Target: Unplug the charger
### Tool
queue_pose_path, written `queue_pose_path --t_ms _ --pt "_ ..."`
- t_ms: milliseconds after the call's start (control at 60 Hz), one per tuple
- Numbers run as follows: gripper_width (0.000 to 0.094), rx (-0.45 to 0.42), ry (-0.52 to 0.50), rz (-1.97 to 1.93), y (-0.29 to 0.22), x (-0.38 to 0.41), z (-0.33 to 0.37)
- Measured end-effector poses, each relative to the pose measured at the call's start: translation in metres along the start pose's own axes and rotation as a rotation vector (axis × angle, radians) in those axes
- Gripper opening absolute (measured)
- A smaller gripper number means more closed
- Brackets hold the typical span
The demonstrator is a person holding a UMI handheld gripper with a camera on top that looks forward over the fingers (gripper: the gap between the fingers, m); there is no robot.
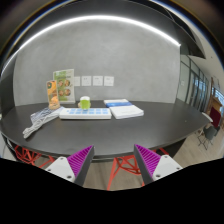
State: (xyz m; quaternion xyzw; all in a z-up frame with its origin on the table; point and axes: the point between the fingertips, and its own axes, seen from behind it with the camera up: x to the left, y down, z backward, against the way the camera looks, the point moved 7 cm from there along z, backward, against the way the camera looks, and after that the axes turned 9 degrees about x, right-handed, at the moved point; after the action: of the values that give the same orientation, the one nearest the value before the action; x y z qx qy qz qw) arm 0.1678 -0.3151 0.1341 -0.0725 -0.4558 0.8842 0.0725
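My gripper (113, 163) is open and empty, its two purple-padded fingers (78, 160) spread wide in front of a dark round table (110, 132). On the table's far side lies a white power strip (85, 113) with a small green-topped plug or charger (85, 102) standing on it. A white cable bundle (40, 122) lies at its left end. All of this is well beyond the fingers, across the table.
A printed stand-up card (62, 88) stands behind the strip. A blue-and-white booklet (122, 108) lies to the strip's right. Wall sockets (96, 81) sit on the grey wall. Red chair frames (125, 168) stand under the table edge.
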Motion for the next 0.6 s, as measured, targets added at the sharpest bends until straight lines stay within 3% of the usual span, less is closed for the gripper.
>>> queue_pose_path --t_ms 200,483,600 --pt "0.0821 -0.017 -0.055 0.049 -0.035 0.048 -0.047" --pt "0.0812 -0.129 -0.281 0.121 -0.128 0.123 -0.181" --pt "0.0806 -0.114 -0.319 0.127 -0.156 0.144 -0.245"
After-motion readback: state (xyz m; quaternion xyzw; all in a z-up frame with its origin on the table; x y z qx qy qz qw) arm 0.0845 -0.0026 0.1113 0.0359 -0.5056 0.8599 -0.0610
